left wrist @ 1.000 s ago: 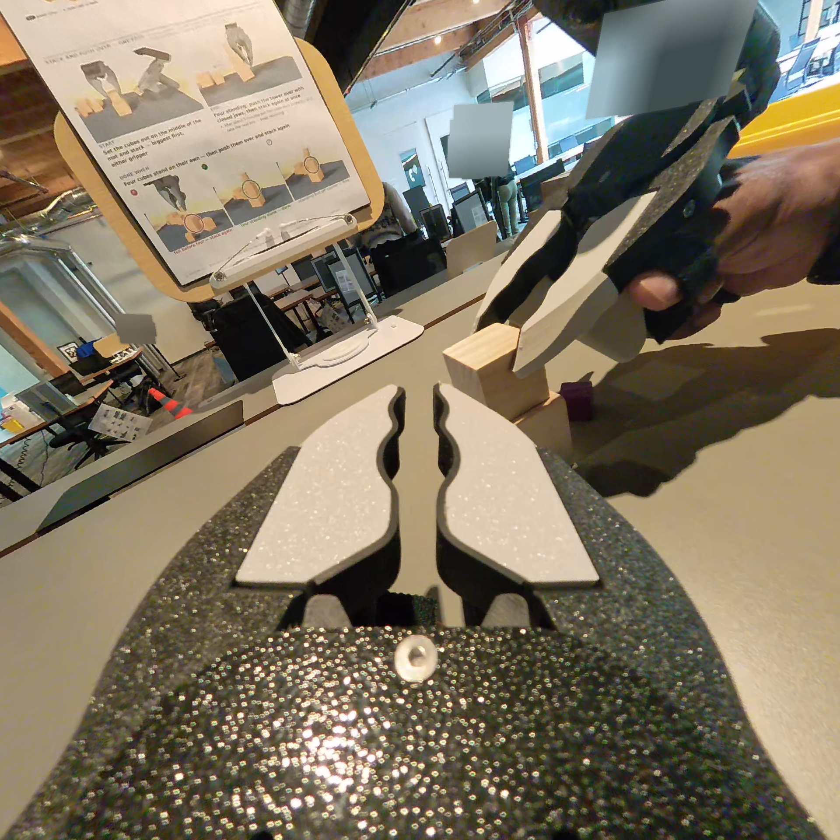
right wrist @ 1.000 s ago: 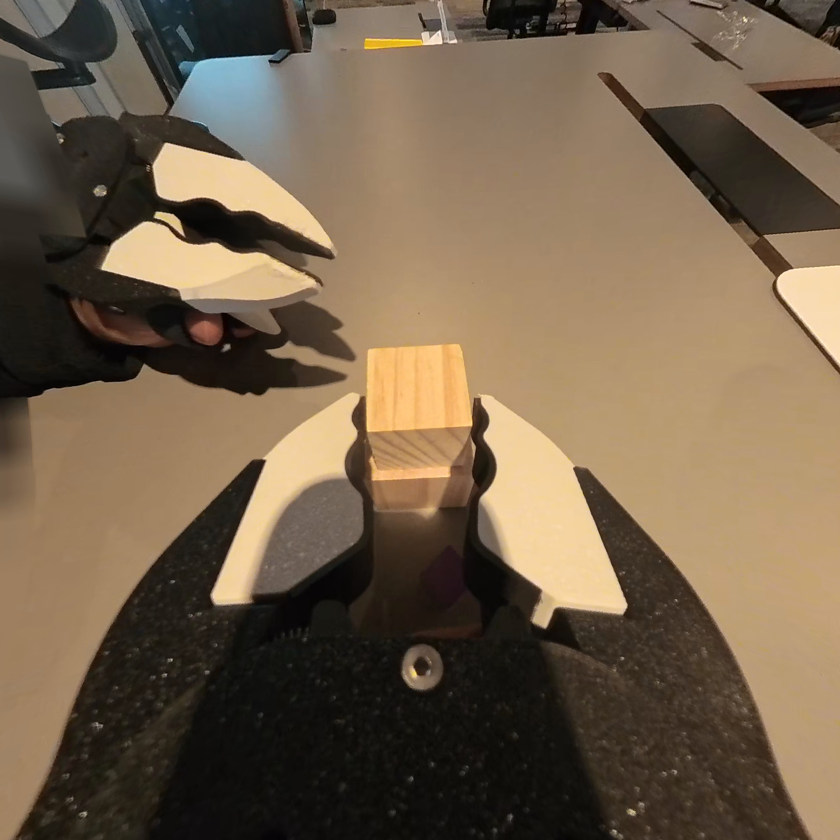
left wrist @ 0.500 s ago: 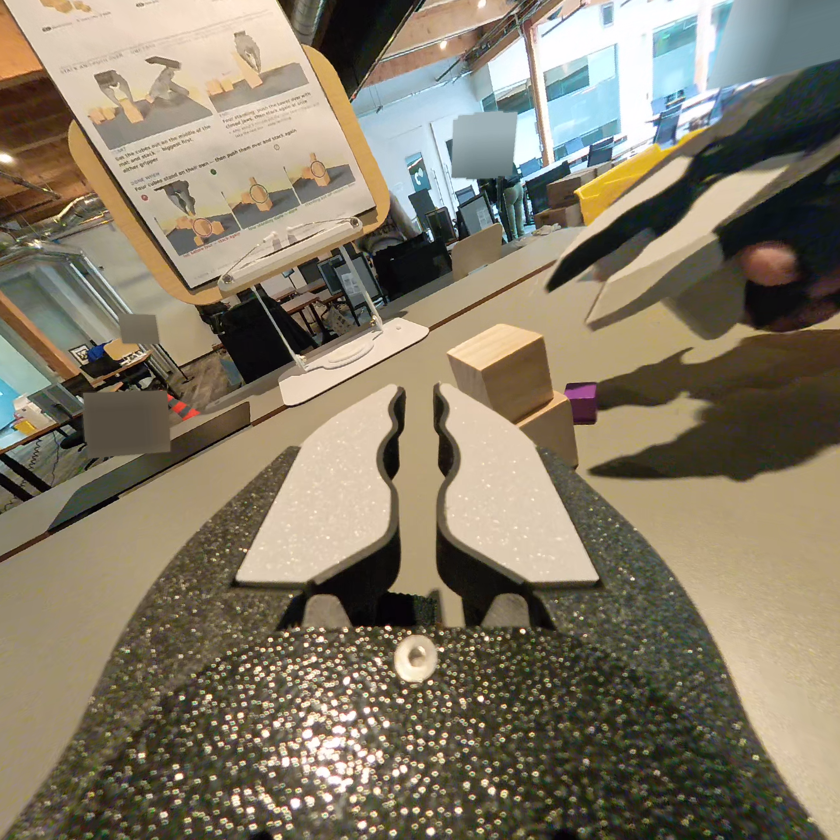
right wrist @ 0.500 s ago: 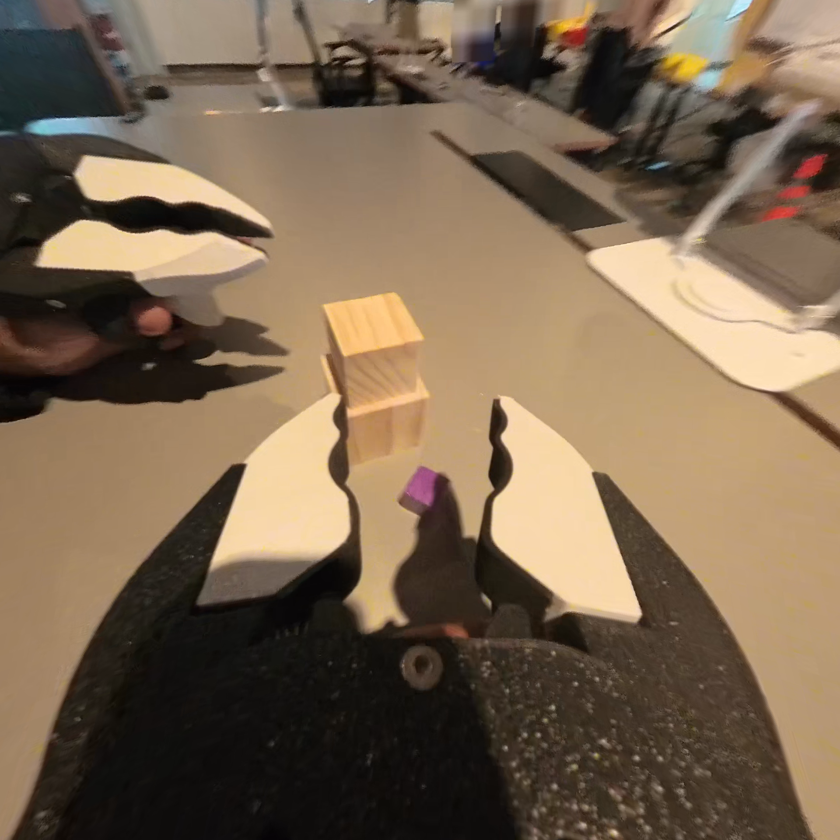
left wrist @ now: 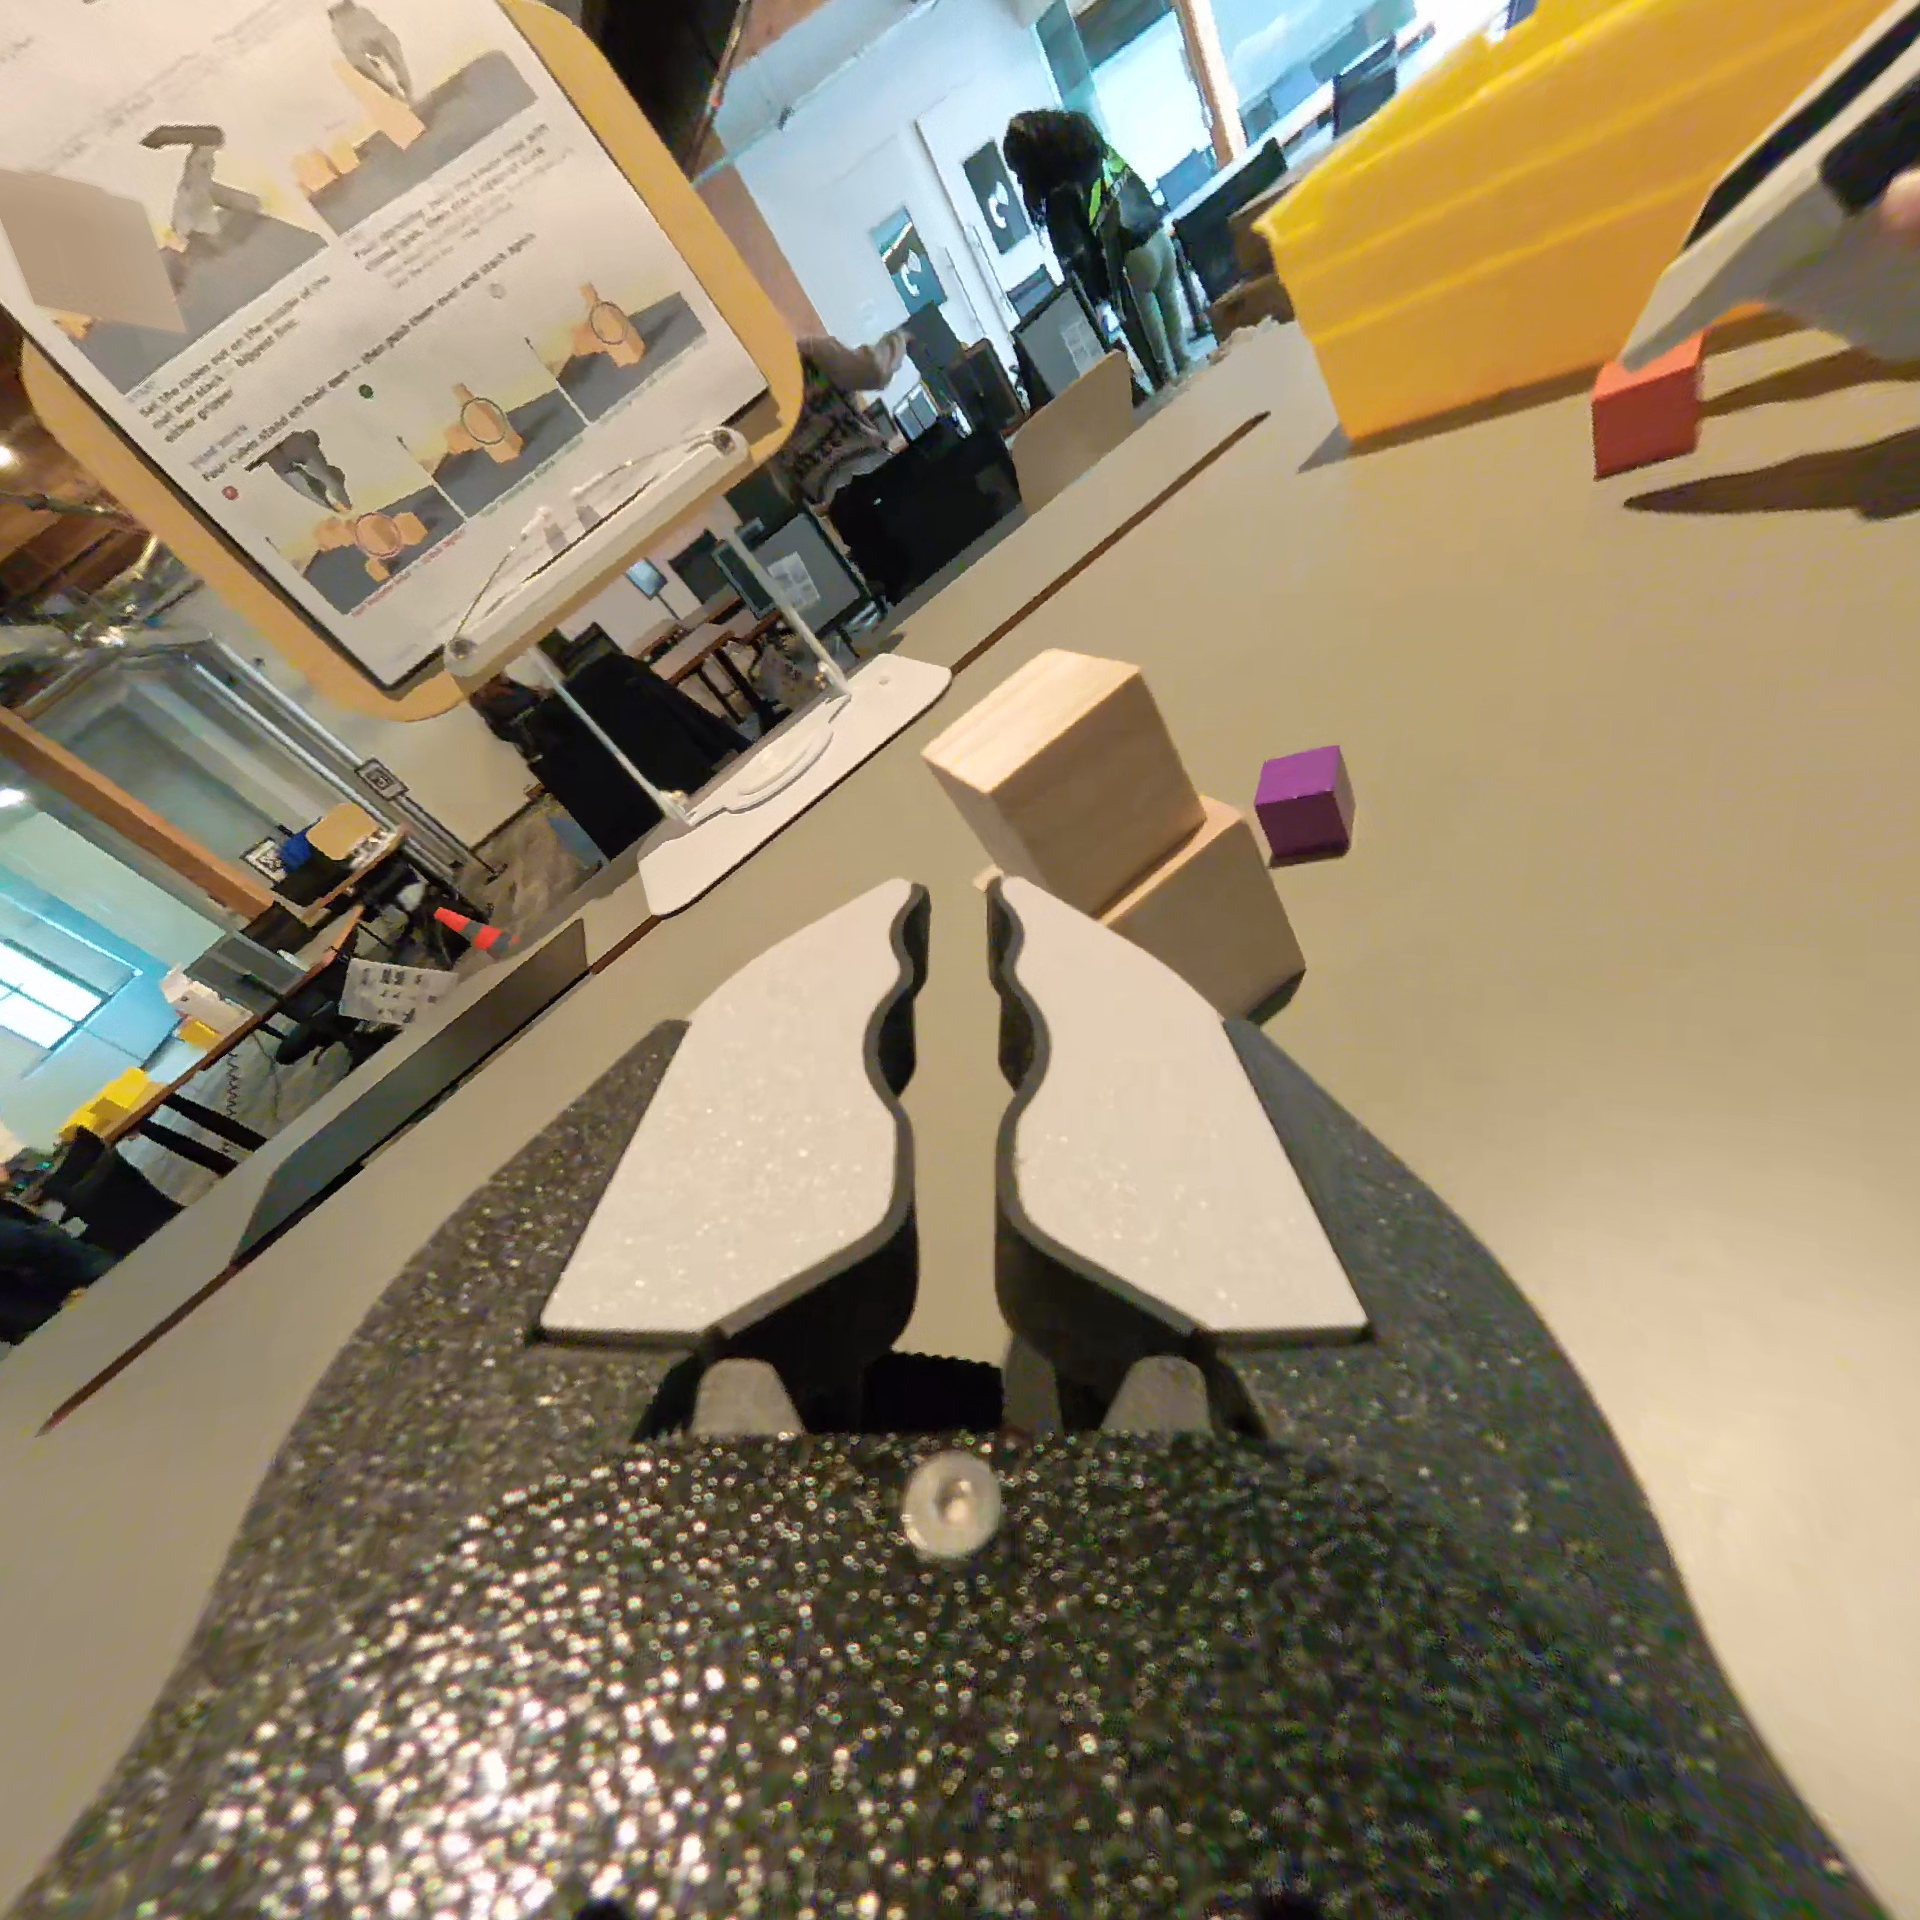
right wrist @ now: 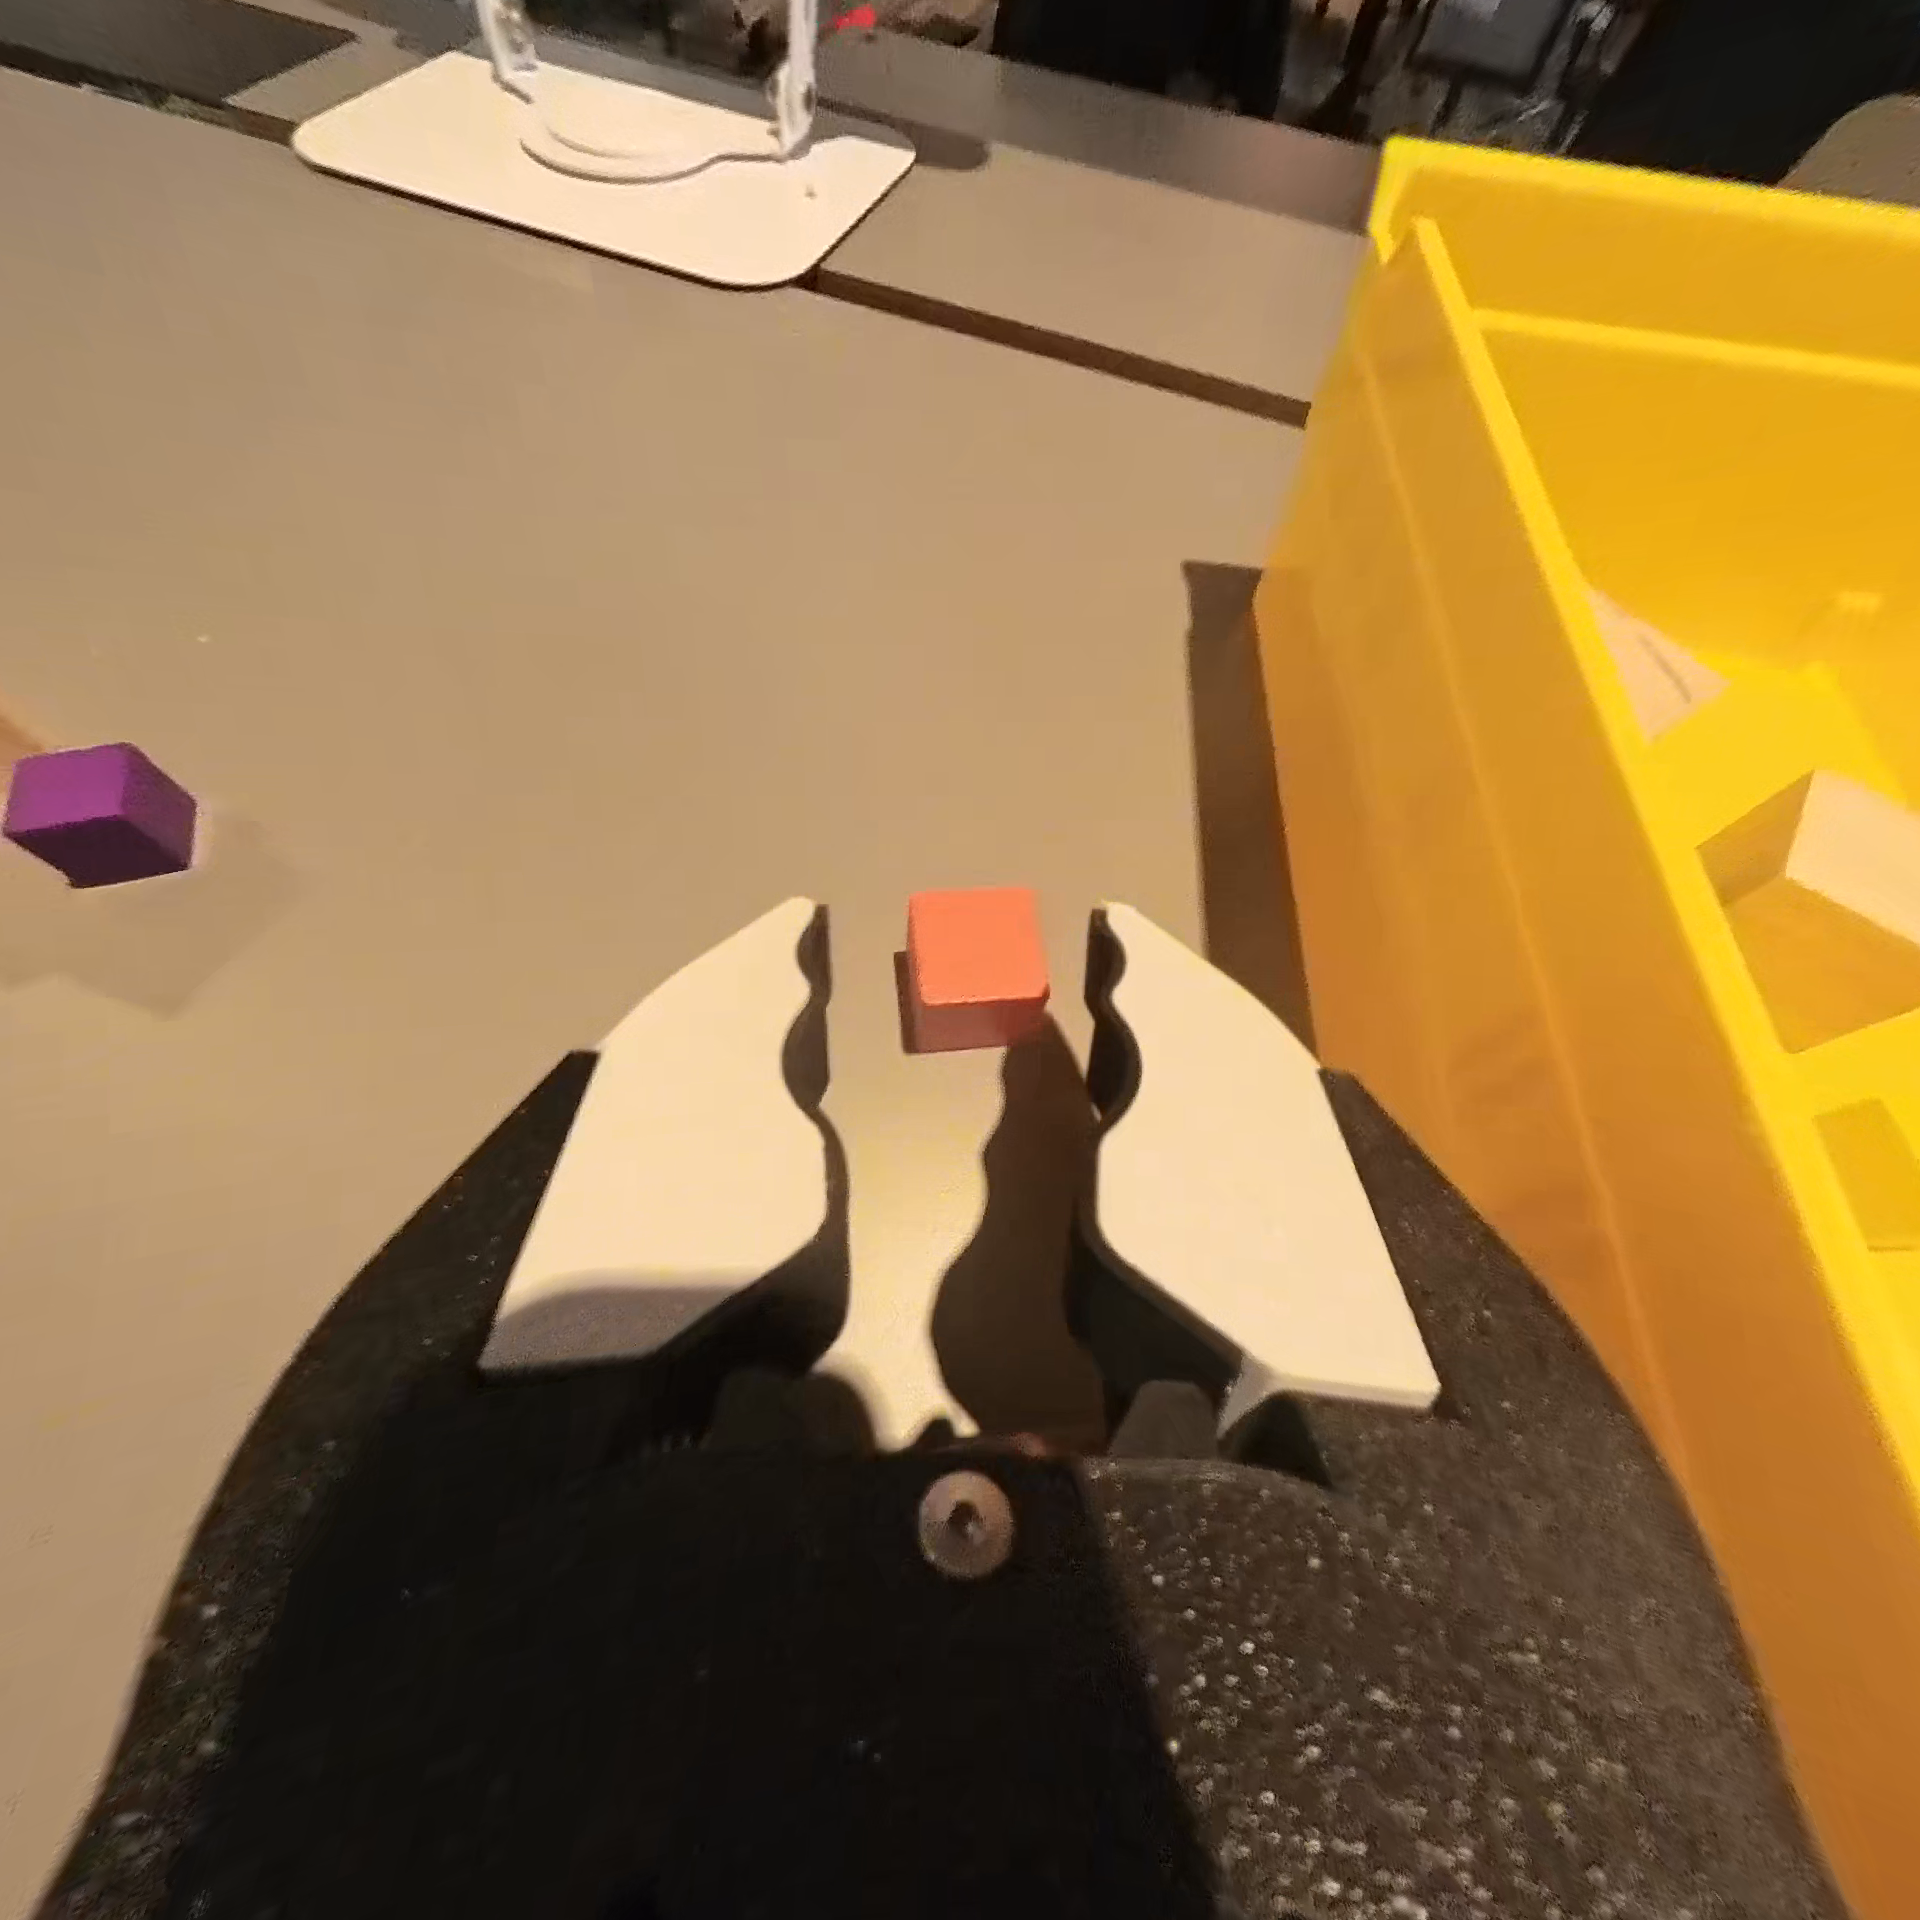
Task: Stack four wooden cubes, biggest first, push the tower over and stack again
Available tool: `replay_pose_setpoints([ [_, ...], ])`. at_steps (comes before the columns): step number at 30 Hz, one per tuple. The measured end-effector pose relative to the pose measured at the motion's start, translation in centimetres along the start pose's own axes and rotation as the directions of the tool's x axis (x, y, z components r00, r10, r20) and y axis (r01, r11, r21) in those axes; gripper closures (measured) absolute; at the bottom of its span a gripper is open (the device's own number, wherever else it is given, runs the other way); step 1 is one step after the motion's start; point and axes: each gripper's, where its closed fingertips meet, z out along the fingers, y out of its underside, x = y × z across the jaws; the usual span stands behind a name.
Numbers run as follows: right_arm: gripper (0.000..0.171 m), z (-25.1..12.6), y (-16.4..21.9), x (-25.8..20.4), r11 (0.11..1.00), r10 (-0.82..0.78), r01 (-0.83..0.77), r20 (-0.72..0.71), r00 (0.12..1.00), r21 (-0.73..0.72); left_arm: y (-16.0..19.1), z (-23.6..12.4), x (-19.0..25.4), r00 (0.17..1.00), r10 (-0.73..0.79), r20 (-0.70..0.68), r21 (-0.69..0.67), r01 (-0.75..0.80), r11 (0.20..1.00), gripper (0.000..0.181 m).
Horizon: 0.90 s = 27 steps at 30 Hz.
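Swinging my right tongs (right wrist: 956, 956) away from the two stacked plain cubes (left wrist: 1101, 821), I now have them spread around the orange cube (right wrist: 971, 977), not touching it. The purple cube (right wrist: 99, 816) sits far to their left. My left tongs (left wrist: 951, 914), nearly pressed together and empty, point at the stack. Third tier comes next.
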Motion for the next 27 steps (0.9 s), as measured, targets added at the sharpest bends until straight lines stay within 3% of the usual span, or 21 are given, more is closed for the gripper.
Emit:
replay_pose_setpoints([
  [8, 0.125, 1.6, 1.7, 0.0, 0.987, -0.009, 0.009, 0.005, 1.0, -0.159, -0.2, -0.2, -0.1, 1.0, -0.007, 0.004, 0.016, 0.007, 1.0, 0.172],
  [11, 0.141, 1.9, 2.0, 0.2, 0.982, -0.012, 0.008, -0.017, 1.0, -0.191, -0.3, -0.3, -0.3, 1.0, -0.025, 0.009, 0.025, 0.025, 0.999, 0.172],
  [14, 0.143, 1.9, 1.6, -0.3, 0.985, -0.033, 0.034, 0.009, 0.999, -0.171, -0.4, -0.4, -0.7, 0.999, -0.048, 0.015, 0.04, 0.048, 0.998, 0.172],
  [19, 0.143, 1.0, -2.7, -6.2, 0.999, 0.015, -0.006, 0.297, 0.955, -0.031, -0.5, -0.6, -1.3, 0.995, -0.092, 0.026, 0.058, 0.09, 0.994, 0.172],
  [24, 0.143, -1.8, -9.3, -15.2, 0.982, -0.189, 0.152, 0.56, 0.807, 0.112, -0.5, -0.6, -1.3, 0.995, -0.096, 0.027, 0.058, 0.094, 0.994, 0.172],
  [27, 0.143, -2.8, -11.0, -19.9, 0.941, -0.332, 0.296, 0.631, 0.701, 0.166, -0.6, -0.7, -1.5, 0.994, -0.108, 0.031, 0.063, 0.105, 0.992, 0.173],
])
